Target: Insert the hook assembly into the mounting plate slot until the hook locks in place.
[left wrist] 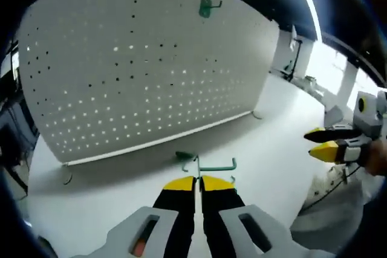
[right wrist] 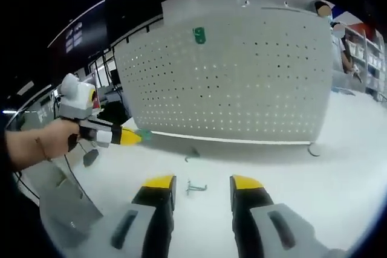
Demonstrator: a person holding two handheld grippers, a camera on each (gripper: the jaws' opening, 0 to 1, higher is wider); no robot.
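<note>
Left claw grips the green hook, jaws pinched; right claw hangs wide apart. Success likely depends on squaring the hook's prongs to the pegboard holes before pressing.

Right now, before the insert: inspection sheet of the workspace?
Surface: white table.
Job's things: pegboard upright; green mounted hook near its top; green held hook at the left gripper's tips.
Clutter: small loose hooks on the table.
Grippers: left gripper shut on the held hook; right gripper open, empty.
Cables: nothing seen clearly.
Surroundings: person and shelves behind the pegboard.
</note>
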